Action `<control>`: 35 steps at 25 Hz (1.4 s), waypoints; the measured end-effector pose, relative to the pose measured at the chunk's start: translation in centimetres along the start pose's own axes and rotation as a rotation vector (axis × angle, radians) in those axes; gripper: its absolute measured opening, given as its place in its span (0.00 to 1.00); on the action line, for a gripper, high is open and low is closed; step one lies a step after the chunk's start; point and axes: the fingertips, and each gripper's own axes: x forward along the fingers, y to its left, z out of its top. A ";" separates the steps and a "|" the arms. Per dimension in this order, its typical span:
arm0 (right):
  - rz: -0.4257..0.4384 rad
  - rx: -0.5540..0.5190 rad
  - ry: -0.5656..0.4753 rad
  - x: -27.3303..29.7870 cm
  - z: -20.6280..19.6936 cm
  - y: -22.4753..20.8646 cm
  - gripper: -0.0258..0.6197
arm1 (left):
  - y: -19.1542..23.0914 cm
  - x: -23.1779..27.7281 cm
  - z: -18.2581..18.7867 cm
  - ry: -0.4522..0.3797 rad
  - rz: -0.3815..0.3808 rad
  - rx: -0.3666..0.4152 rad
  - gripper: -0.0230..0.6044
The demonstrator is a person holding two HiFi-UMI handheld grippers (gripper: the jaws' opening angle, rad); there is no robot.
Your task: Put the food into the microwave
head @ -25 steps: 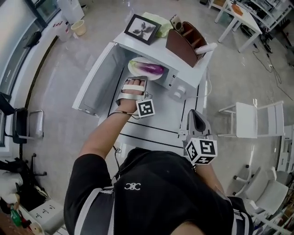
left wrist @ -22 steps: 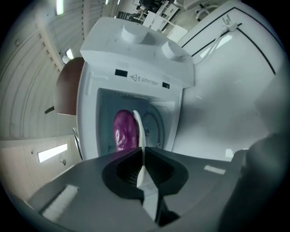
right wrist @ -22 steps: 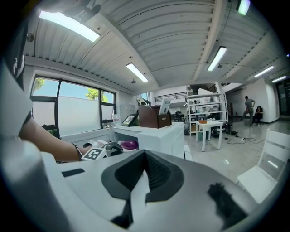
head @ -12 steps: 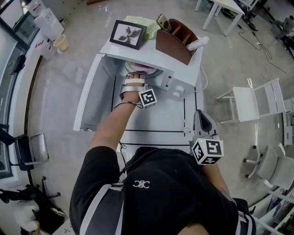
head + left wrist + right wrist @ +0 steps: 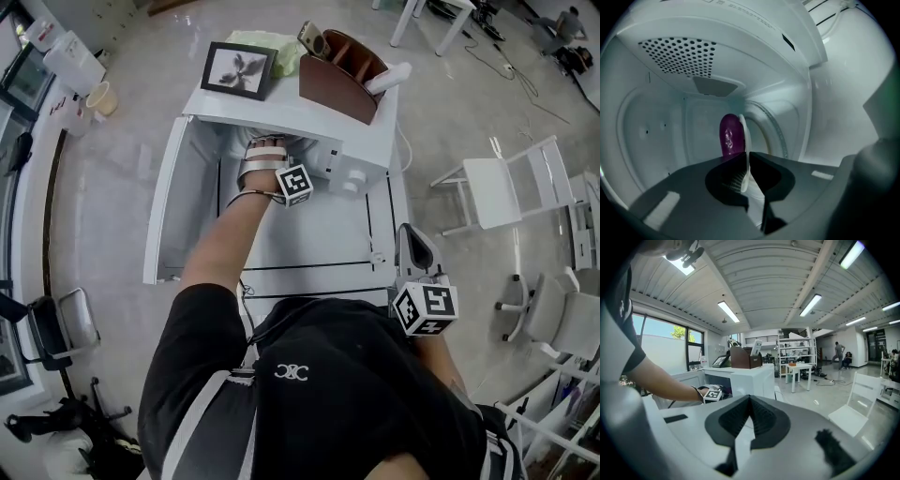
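Note:
The food is a purple eggplant [image 5: 730, 136] on a white plate [image 5: 743, 133], seen edge-on inside the white microwave's cavity [image 5: 670, 117] in the left gripper view. My left gripper [image 5: 749, 157] reaches into the cavity with the plate's rim between its jaws; the pads still touch the rim while the jaws are opening. In the head view only the left hand [image 5: 262, 159] and marker cube [image 5: 293, 185] show at the microwave's [image 5: 309, 117] mouth, with the door [image 5: 173, 202] swung open to the left. My right gripper [image 5: 417, 253] hangs shut and empty over the table's near right.
On top of the microwave stand a framed picture [image 5: 234, 70], a brown organiser [image 5: 342, 61] and a green cloth [image 5: 277, 42]. The white table [image 5: 319, 244] carries black tape lines. A white chair [image 5: 506, 187] stands to the right.
My left hand has gone forward and down into the microwave with the plate, which the microwave's top now hides in the head view. The right gripper has stayed where it was.

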 end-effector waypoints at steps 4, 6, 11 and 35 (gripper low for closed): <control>0.003 0.001 0.013 0.3 -0.5 0.2 0.05 | -0.7 0.7 0.1 -0.014 -0.068 0.013 0.08; 0.005 0.000 0.021 0.4 -0.7 0.4 0.05 | -1.5 0.9 0.2 -0.019 -0.141 0.032 0.09; 0.025 -0.009 0.028 0.8 -0.8 1.1 0.05 | -2.7 1.1 0.3 -0.030 -0.332 0.095 0.12; 0.146 0.068 -0.023 3.5 -0.1 1.2 0.05 | -2.1 -8.9 -1.1 -0.148 -0.312 -0.815 0.05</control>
